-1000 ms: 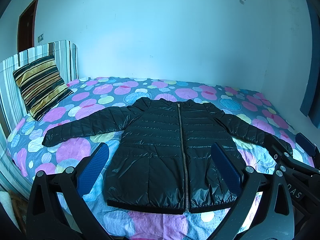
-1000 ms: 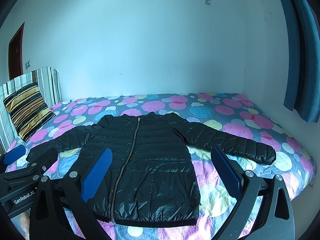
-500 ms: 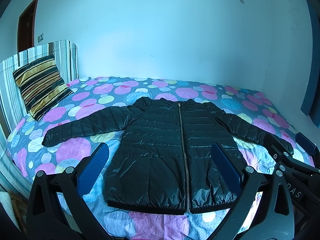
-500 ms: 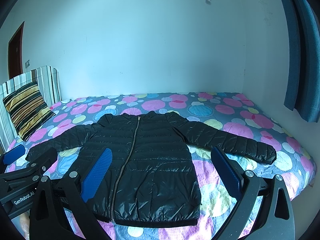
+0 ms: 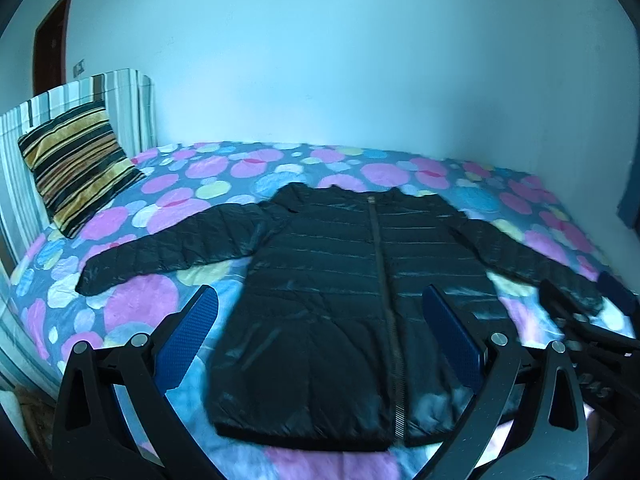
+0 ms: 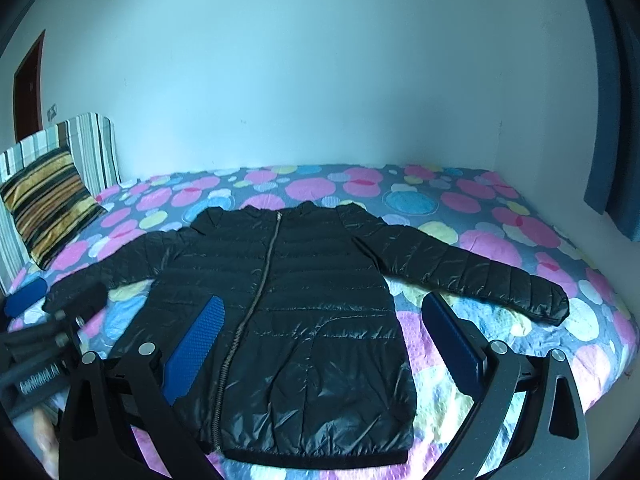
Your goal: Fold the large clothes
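Observation:
A black quilted jacket (image 5: pixel 332 292) (image 6: pixel 288 300) lies flat and zipped on the bed, front up, both sleeves spread out to the sides, hem toward me. My left gripper (image 5: pixel 318 332) hovers open above the hem end, nothing between its blue pads. My right gripper (image 6: pixel 320 340) is open too, held over the jacket's lower right half. The right sleeve cuff (image 6: pixel 548 300) rests near the bed's right edge; the left cuff (image 5: pixel 92 280) lies toward the pillow side. Each gripper shows at the edge of the other's view.
The bed (image 5: pixel 132 304) has a sheet with pink, blue and yellow circles. A striped pillow (image 5: pixel 76 168) leans on a striped headboard (image 5: pixel 120 108) at left. White walls close the back and right; a blue curtain (image 6: pixel 612 100) hangs at right. A dark door (image 5: pixel 50 48) is far left.
Both grippers have drifted slightly: the left view has swung a little right and blurred, the right view has moved closer over the jacket. The jacket lies unchanged.

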Demonstrator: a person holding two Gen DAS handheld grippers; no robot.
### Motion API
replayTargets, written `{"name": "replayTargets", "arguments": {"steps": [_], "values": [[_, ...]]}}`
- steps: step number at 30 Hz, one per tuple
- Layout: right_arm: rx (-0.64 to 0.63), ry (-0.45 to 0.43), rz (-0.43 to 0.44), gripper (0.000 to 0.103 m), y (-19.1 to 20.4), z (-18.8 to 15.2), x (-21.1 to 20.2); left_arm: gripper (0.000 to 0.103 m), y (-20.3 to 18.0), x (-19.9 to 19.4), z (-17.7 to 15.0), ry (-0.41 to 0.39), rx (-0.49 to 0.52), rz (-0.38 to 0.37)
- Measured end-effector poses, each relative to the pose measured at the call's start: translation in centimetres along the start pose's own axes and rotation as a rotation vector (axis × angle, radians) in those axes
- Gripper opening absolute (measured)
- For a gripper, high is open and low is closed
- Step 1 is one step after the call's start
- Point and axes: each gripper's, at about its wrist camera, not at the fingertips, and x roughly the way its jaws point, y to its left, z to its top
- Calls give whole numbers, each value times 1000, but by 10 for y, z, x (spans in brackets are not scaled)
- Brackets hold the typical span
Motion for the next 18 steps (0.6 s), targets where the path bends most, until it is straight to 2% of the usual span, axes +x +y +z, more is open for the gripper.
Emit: {"name": "replayTargets", "arguments": {"steps": [6, 9, 12, 18], "values": [[58, 86, -34, 98, -25, 0, 51, 101, 48, 76, 9, 112, -38, 148], [109, 128, -79, 98, -50, 1, 79, 101, 80, 115, 13, 152, -59, 261], [165, 161, -139, 98, -83, 3, 109, 101, 113, 158, 13, 204, -65, 382], [267, 215, -265, 98, -159, 4, 152, 101, 166, 216, 2, 303, -70, 540]]}}
